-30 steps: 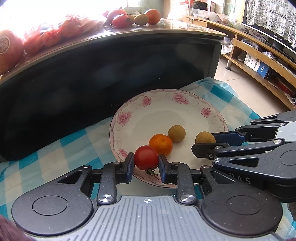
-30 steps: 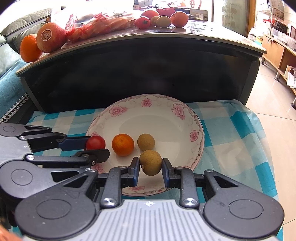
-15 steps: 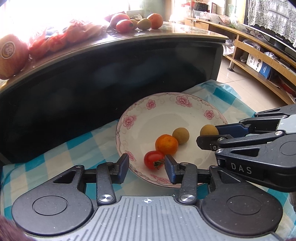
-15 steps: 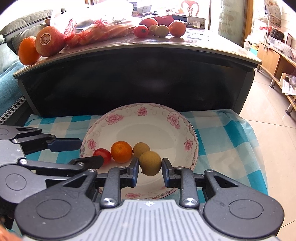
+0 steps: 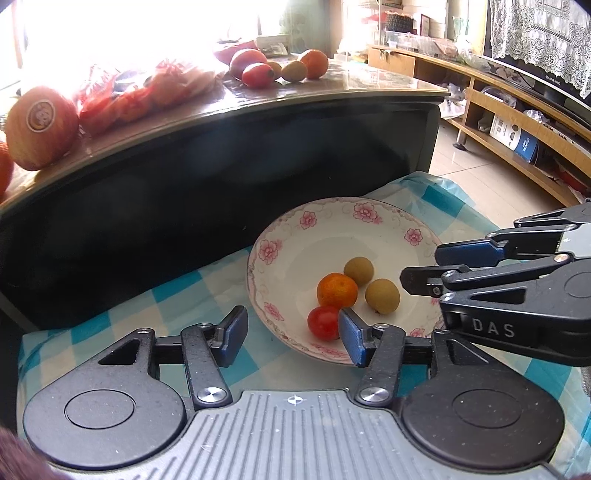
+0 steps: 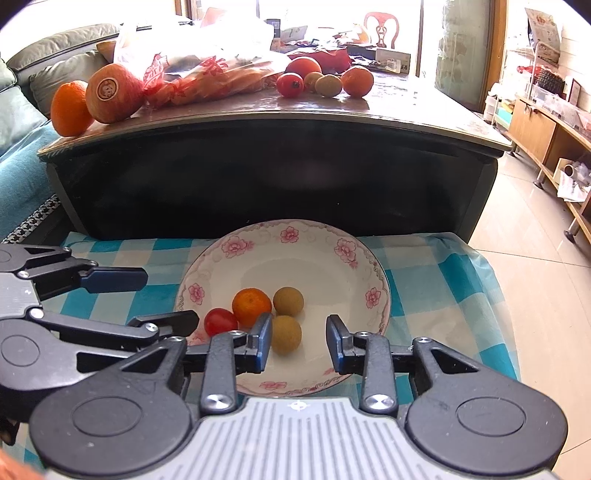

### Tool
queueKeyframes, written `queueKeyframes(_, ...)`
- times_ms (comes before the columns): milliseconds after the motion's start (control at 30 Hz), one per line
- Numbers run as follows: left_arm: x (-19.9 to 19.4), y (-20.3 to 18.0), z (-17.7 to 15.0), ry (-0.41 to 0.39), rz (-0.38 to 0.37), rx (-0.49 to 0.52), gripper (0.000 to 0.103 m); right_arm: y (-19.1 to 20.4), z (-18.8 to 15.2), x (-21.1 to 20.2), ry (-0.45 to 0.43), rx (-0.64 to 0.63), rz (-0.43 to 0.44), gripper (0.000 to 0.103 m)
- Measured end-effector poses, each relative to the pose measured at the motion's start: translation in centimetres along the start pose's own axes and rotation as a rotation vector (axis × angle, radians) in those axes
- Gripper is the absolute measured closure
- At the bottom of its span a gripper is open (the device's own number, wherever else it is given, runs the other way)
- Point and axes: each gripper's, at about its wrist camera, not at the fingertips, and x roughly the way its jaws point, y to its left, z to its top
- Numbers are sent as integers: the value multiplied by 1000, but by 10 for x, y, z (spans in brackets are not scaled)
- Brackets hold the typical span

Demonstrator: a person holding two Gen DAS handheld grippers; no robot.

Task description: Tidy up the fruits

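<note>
Blue-and-white checked cloth (image 6: 443, 280) spread directly below the front edge of the dark coffee table (image 6: 273, 173). Left of the table: a sofa (image 6: 40, 55) with grey cushions and a teal cover. Right of the table: tiled floor (image 6: 528, 258) and a low wooden shelf unit (image 5: 517, 122) carrying boxes. Behind the table: a red chair (image 6: 381, 23) in bright backlight.

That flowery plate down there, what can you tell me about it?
The plate is round, shallow and white, glossy like glazed ceramic, with pink flowers and a thin scrolled line around its rim. It sits flat on a blue-and-white checked cloth, in front of a dark table. Four small fruits lie in it: a cherry tomato, a small orange and two brownish-yellow round fruits. Both grippers hover open at its near edge.
</note>
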Motion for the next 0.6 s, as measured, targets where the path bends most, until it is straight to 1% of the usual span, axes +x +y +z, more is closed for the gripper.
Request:
queueKeyframes(333,-19,12,-16,21,-3,-19,40,11,-16,-23,28,10,25,67)
queueKeyframes(500,-20,13,-28,57,-36,-44,40,19,-29,-35,49,3,25,67)
queueKeyframes(600,-12,10,-34,88,-55,-57,39,19,-36,-41,58,9,23,66)
